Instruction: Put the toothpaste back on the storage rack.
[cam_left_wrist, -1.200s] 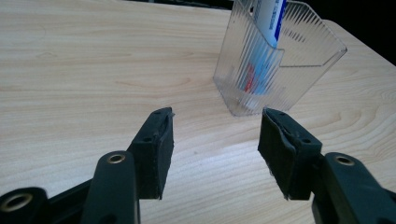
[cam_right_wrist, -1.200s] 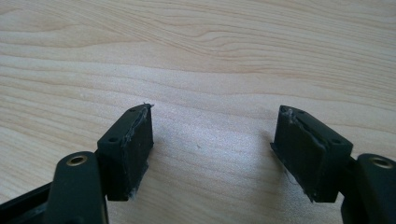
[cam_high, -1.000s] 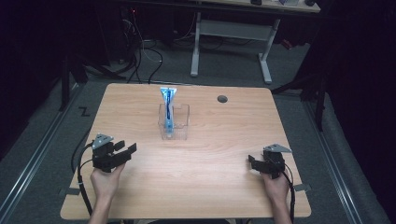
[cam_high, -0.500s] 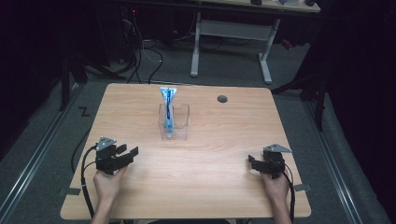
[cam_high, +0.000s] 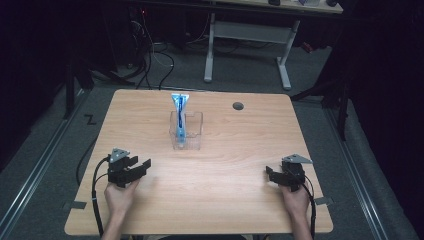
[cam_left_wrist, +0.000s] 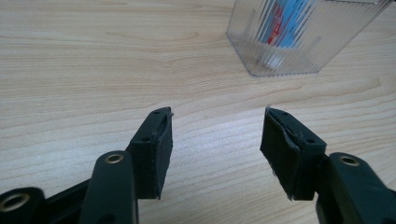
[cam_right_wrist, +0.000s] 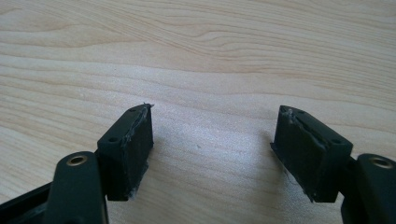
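Found the left fingers (cam_left_wrist: 152, 149) spread wide with nothing between them, low over the desk (cam_high: 225, 200) at its near left and aimed toward the clear holder (cam_left_wrist: 299, 42). Found the right fingers (cam_right_wrist: 126, 149) equally wide and empty, low at the near right, well apart from everything else. Placed the clear holder (cam_high: 186, 131) at the middle of the desk toward its far side, with the toothpaste tube (cam_high: 179, 107) standing upright inside it and poking above the rim. Judged the step in hand as an approach from the near left to the tube or its holder, not yet begun in earnest. Called for a rise above the rim before any closing, since the ribbed walls stood between the fingers and the tube's lower part. Favoured a pinch on the flat top end of the tube, across its thin faces, then a straight lift to avoid dragging the light holder along. Left a useful role for the right fingers: steadying the holder's near right wall. Risked tipping the holder if nudged from the side.
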